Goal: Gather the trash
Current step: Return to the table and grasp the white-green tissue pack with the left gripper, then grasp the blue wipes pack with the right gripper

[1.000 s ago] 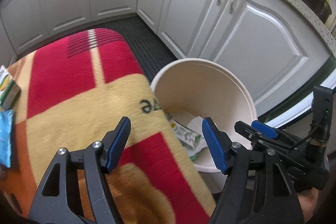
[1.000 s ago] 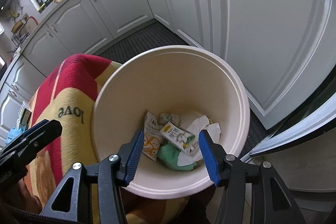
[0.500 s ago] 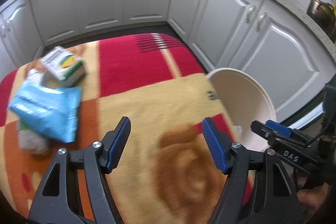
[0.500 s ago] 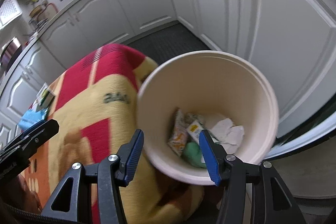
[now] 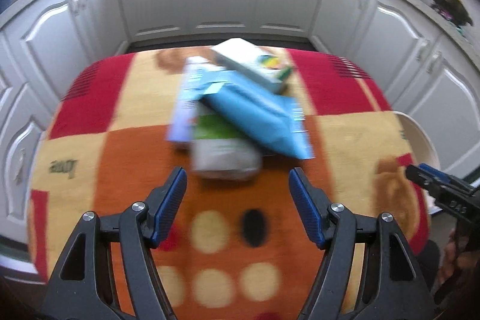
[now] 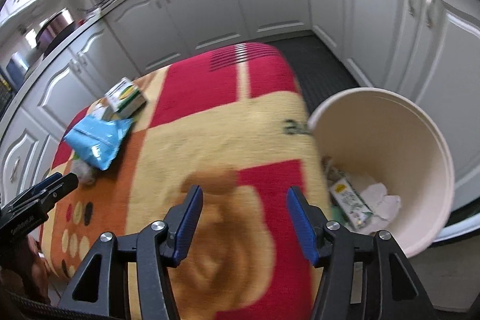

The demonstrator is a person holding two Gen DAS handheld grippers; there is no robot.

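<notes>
The left gripper [image 5: 237,200] hangs wide open and empty just short of the trash pile [image 5: 237,116] on the patterned cloth [image 5: 120,158]; the right gripper [image 6: 243,218], jaws opening on nothing, hovers beside the bin [image 6: 420,140]. Step in hand: reaching for another piece — probably the nearest grey-white packet [image 5: 225,158] — which calls for lowering, then closing.

Red, cream and orange checked cloth [image 5: 126,146]; blue packet [image 5: 258,116]; cream bin [image 6: 390,140].
</notes>
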